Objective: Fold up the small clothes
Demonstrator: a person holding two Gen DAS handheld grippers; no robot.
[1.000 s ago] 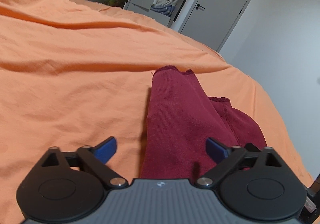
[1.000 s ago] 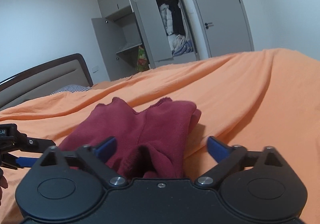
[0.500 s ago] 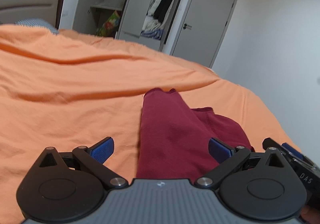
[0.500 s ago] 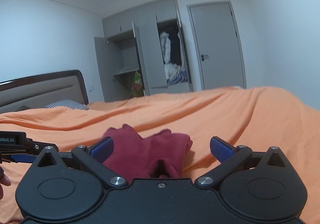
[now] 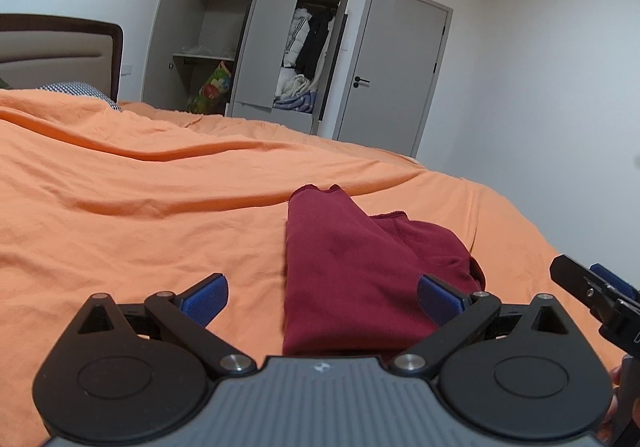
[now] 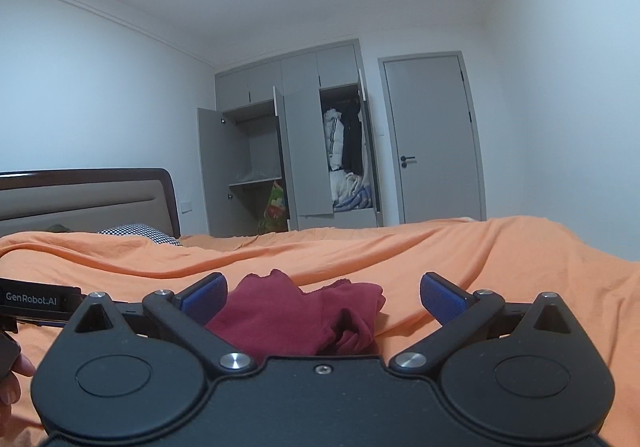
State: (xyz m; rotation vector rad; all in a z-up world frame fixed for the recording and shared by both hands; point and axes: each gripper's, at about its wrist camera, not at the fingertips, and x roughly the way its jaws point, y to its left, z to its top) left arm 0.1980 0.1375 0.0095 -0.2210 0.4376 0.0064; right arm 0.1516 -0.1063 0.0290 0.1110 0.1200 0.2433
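Observation:
A dark red garment lies folded in a long strip on the orange bedsheet. It also shows low in the right wrist view as a bunched red garment. My left gripper stands open just above its near end, holding nothing. My right gripper is open too, raised and level over the near edge of the cloth. The right gripper's black tip shows at the right edge of the left wrist view, and the left gripper's body at the left edge of the right wrist view.
A headboard and a patterned pillow are at the far left of the bed. A grey wardrobe with open doors and a shut door stand behind. A hand holds the left gripper.
Both grippers have tilted up and drawn back from the garment, so more of the room shows. Both stayed open. The garment has not moved.

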